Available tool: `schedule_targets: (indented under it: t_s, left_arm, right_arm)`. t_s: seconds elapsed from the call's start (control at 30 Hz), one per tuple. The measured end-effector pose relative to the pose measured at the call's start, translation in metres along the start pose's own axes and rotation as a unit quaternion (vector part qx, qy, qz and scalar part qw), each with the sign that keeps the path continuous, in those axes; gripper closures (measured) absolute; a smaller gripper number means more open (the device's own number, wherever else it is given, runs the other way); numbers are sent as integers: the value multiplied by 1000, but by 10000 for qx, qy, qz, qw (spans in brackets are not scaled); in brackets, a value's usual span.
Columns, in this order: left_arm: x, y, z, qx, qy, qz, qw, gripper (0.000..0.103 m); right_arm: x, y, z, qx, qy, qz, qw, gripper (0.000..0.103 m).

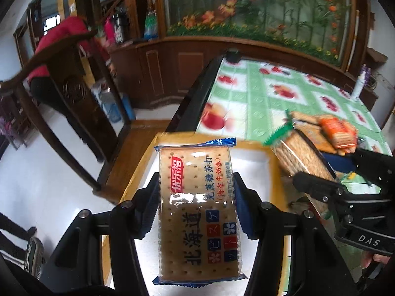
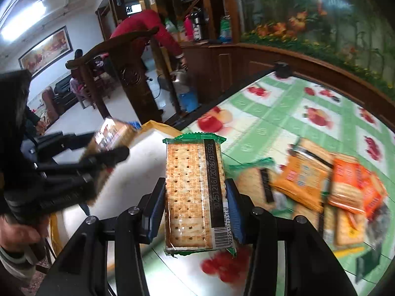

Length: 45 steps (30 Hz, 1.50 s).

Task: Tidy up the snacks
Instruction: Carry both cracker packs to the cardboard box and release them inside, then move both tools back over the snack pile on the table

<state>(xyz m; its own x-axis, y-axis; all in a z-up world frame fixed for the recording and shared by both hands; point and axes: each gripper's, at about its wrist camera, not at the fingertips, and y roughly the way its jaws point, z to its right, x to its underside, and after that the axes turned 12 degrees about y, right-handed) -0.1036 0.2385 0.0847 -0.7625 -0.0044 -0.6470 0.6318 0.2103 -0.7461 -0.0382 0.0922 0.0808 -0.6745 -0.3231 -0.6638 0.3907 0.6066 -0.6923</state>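
My left gripper (image 1: 196,192) is shut on a blue-edged cracker packet (image 1: 197,212), held above a white tray with a yellow rim (image 1: 138,172). My right gripper (image 2: 195,198) is shut on a green-edged cracker packet (image 2: 195,192), barcode side up, over the table's left edge beside the same tray (image 2: 138,170). In the left wrist view the right gripper (image 1: 345,177) shows at the right with its green-edged packet (image 1: 303,155). The left gripper (image 2: 81,155) appears blurred at the left of the right wrist view. Several orange and green cracker packets (image 2: 321,185) lie in a heap on the tablecloth.
The table wears a green-and-white fruit-print cloth (image 2: 284,113) with a dark rim (image 1: 197,91). A carved wooden chair (image 1: 74,91) stands off its left side. A person in red (image 2: 148,27) bends near a wooden cabinet (image 1: 172,69) behind.
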Motion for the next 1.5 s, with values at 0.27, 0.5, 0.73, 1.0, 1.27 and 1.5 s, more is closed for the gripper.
schedule_targets:
  t_s: [0.27, 0.5, 0.73, 1.0, 1.27, 1.5]
  left_arm:
    - [7, 30, -24, -30, -242, -407, 9989, 46]
    - [13, 52, -37, 247, -537, -798, 9951, 46]
    - [14, 61, -39, 374, -627, -995, 9924, 44]
    - [10, 43, -43, 156, -734, -706, 9947, 28]
    - [-1, 11, -24, -68, -520, -262, 9983, 21]
    - [-16, -4, 12, 140, -278, -95, 9995, 20]
  right_arm:
    - [-9, 56, -23, -47, -61, -438, 9990, 57]
    - [-9, 73, -28, -13, -121, -654, 9978, 57]
    - [-7, 79, -27, -30, -116, -780, 9969, 56]
    - [-10, 71, -23, -91, 36, -664, 9977, 48]
    - [-10, 36, -18, 120, -52, -226, 9997, 45]
    - [-4, 5, 9, 393, 42, -9, 9992, 44]
